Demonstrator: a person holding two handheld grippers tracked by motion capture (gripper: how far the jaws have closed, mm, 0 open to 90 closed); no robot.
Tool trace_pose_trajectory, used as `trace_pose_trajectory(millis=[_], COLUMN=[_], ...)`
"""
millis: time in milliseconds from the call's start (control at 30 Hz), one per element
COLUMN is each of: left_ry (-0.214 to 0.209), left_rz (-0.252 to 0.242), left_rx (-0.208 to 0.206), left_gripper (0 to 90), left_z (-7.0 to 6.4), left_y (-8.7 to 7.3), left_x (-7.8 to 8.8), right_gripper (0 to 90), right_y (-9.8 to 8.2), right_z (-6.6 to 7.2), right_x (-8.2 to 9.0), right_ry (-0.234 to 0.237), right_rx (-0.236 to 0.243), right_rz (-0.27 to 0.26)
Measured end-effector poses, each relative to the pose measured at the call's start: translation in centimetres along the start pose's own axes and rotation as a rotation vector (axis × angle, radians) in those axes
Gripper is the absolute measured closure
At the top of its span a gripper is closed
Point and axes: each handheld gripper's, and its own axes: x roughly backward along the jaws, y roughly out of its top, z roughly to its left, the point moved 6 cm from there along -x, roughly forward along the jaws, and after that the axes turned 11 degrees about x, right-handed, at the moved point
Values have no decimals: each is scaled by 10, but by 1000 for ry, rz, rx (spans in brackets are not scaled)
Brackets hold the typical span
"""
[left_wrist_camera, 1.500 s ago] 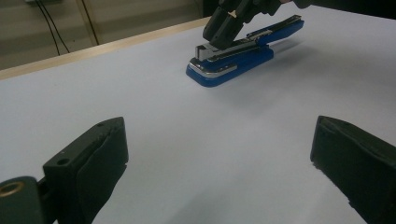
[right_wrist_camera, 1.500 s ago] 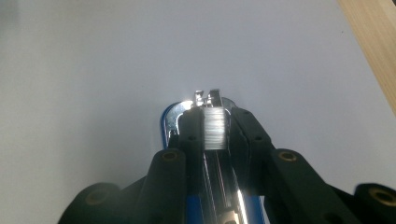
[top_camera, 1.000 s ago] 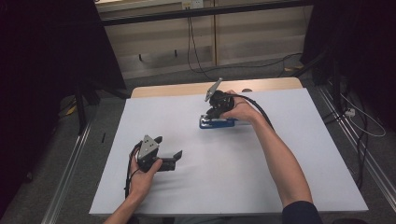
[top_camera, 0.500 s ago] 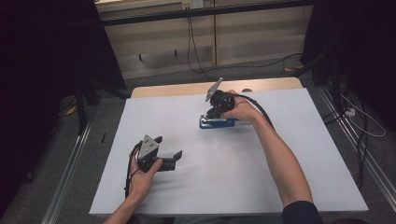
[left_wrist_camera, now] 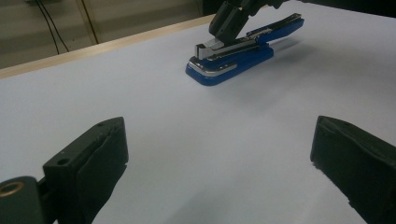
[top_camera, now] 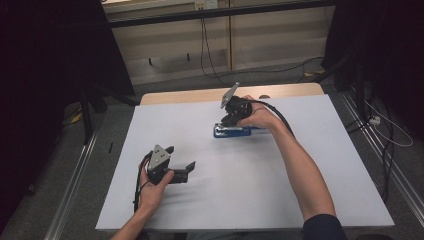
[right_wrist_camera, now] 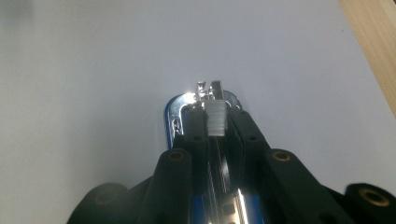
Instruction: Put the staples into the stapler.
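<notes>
At the lower left of the high view we hold our left gripper [top_camera: 181,170] low over the white sheet [top_camera: 310,165], its jaws spread wide with nothing between them. In the left gripper view the two black jaws stand at the bottom corners, and the bare sheet runs between them up to the stapler [left_wrist_camera: 233,58] near the top centre. Around this gripper we have open white surface on every side; the sheet's left edge and near edge lie well apart from it.

Moving right in the high view, the blue stapler [top_camera: 232,131] lies on the sheet just above the middle of the frame, near the far edge where a strip of wooden table [top_camera: 200,96] shows. Our right gripper [top_camera: 231,120] comes down on it from above, and the jaws are clamped on the stapler's metal middle part, as the right gripper view shows at its centre. To the right of the stapler the sheet runs free to its right edge.
</notes>
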Motion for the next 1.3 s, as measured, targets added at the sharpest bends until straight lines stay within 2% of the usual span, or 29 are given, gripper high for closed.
trace_pose_trajectory(millis=[100, 533, 900, 967, 1300], left_ry=[-1, 3, 3, 3, 2], left_rz=[1, 6, 4, 5, 6], left_rx=[-1, -8, -9, -7, -8], left_gripper=[42, 42, 42, 42, 42], left_z=[0, 0, 1, 1, 0], left_y=[0, 0, 0, 0, 0], left_x=[0, 0, 0, 0, 0], right_gripper=[795, 796, 795, 832, 795], right_y=[0, 0, -4, -5, -3], right_z=[-1, -2, -1, 1, -1], right_x=[-1, 3, -3, -4, -4], right_ry=[-1, -3, 4, 12, -6], right_rx=[12, 4, 9, 6, 0], right_rz=[-6, -26, 10, 19, 16])
